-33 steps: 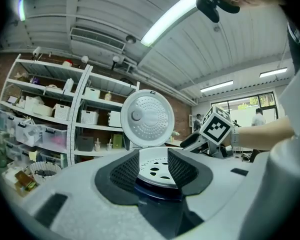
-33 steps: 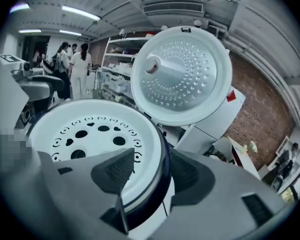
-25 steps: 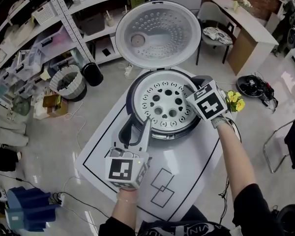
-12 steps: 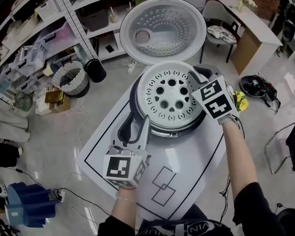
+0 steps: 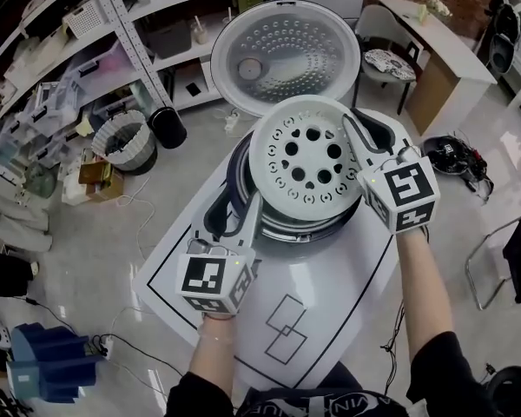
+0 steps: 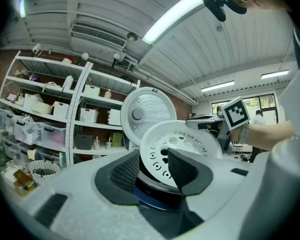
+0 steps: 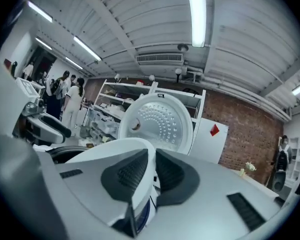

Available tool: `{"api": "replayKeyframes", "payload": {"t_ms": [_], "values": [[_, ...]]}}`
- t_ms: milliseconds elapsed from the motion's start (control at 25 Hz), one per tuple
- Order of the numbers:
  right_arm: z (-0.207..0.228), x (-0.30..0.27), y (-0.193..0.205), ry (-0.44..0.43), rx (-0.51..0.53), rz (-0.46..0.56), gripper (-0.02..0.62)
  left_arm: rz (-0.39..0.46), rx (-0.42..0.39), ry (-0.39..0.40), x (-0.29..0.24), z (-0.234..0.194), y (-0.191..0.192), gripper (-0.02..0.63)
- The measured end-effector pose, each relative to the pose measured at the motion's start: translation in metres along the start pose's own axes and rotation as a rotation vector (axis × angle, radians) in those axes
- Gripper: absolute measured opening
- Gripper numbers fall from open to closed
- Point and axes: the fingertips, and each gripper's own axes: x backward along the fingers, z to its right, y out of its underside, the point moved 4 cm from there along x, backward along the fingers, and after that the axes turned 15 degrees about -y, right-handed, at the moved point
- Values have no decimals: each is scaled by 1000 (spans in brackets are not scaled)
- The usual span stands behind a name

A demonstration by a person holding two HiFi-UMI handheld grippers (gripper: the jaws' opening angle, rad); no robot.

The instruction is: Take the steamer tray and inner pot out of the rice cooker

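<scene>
- Left gripper (image 6: pixel 154 156), topped by a cube with a black-and-white square marker, pinches the front rim of the dark-blue round rice cooker (image 5: pixel 240 176)
- The cooker stands on a white oval table (image 5: pixel 339 294) printed with black outlines
- Right gripper (image 7: pixel 151 156) is clamped on the right edge of the white perforated plastic steamer tray (image 5: pixel 308 159), its jaws having just been closing on it
- The tray hangs tilted above the cooker's mouth
- Beyond stands the open dimpled metal lid (image 5: pixel 282 55), then grey metal shelving (image 5: pixel 113 24) crowded with bins
</scene>
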Motion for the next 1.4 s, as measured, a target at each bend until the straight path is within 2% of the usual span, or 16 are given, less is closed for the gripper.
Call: {"api": "replayKeyframes", "payload": {"t_ms": [160, 440, 560, 680, 840, 960, 1040, 1160, 1400], "values": [[-7, 14, -21, -9, 32, 130, 44, -7, -32, 8, -12, -2, -6, 150], [-30, 48, -57, -83, 126, 406, 41, -14, -9, 60, -23, -1, -13, 163], [-39, 62, -66, -116, 158, 478, 38, 1, 12, 89, -27, 2, -20, 172], [-49, 73, -69, -144, 182, 515, 38, 2, 3, 101, -31, 2, -20, 172], [-65, 83, -69, -164, 209, 537, 38, 14, -62, 164, -40, 3, -26, 172], [-65, 89, -70, -170, 213, 547, 32, -6, -120, 195, -56, 11, -34, 170], [-65, 92, -70, -167, 213, 546, 32, -18, -130, 203, -60, 15, -35, 167], [-69, 93, -70, -162, 205, 545, 32, -11, -101, 201, -57, 14, -35, 93], [-68, 100, -70, -162, 166, 555, 28, 4, -18, 168, -47, 16, -39, 70]]}}
